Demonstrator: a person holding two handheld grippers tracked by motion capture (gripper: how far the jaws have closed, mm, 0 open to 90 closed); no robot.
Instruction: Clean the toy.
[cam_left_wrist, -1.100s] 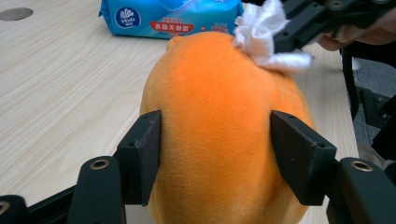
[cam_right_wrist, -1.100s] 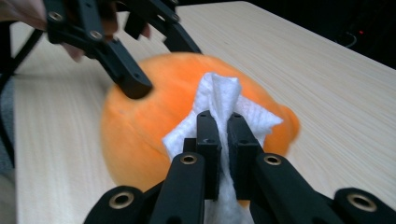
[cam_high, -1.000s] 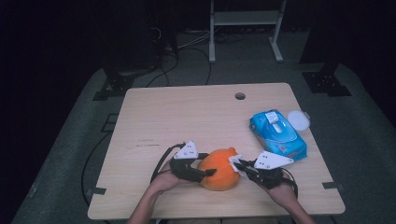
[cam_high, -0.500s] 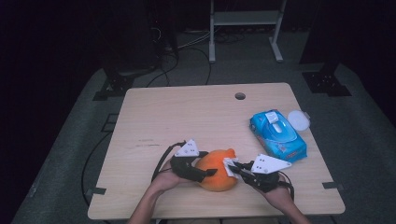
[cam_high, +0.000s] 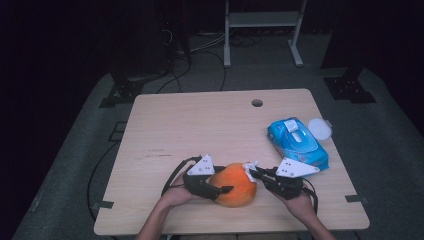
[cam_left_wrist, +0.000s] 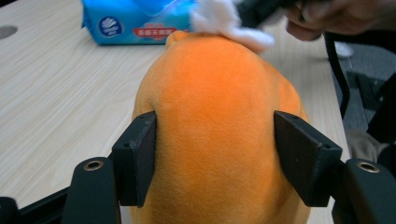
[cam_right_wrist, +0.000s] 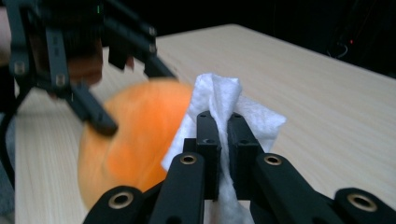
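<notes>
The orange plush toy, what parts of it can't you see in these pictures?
- Orange plush toy: its bottom is cut off by the lower edge of the left gripper view; whether it has a face cannot be told.
- Its top: covered by the white wipe there.
- In the right gripper view the toy is blurred, partly behind the wipe and right gripper.

Wood table (cam_high: 200, 130), orange plush (cam_high: 234, 184), wipes pack (cam_high: 297, 142)

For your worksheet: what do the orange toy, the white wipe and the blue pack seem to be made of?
Orange toy: plush fabric, matte, fuzzy nap. White wipe: thin nonwoven tissue, crumpled in soft folds. Blue pack: probably plastic film, glossy and printed.
</notes>
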